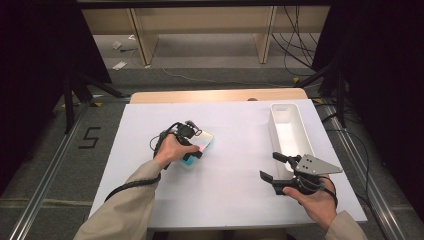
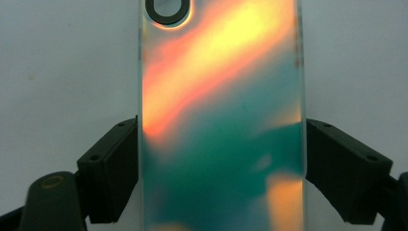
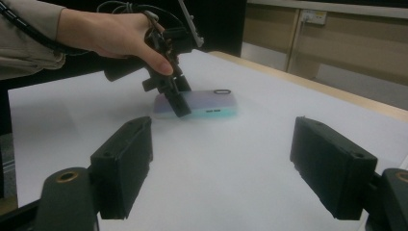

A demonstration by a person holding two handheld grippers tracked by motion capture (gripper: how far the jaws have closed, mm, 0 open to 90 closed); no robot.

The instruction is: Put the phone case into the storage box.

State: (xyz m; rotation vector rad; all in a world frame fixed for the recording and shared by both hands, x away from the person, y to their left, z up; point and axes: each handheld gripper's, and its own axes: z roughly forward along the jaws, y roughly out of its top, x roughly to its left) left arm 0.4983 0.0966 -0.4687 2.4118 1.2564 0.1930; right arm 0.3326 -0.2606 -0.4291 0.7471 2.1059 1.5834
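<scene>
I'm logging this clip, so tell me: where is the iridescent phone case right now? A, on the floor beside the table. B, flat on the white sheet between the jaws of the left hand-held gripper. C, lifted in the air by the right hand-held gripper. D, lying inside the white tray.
B: the phone case lies flat on the white sheet, with the left hand-held gripper straddling its sides.

Both forearms wear loose beige fabric sleeves [image 1: 127, 200], entering the high view at about 7 and 5 o'clock. The left black two-jaw gripper [image 1: 194, 144] trails a ribbed black cable [image 1: 127, 186] along its sleeve, and its blocky matte jaws carry a small round screw hole near each top edge (a brass-ringed hole sits at 8 o'clock in its own view). The right black two-jaw gripper [image 1: 274, 167] bears a grey three-cornered plate [image 1: 315, 164] dotted with small holes.
</scene>
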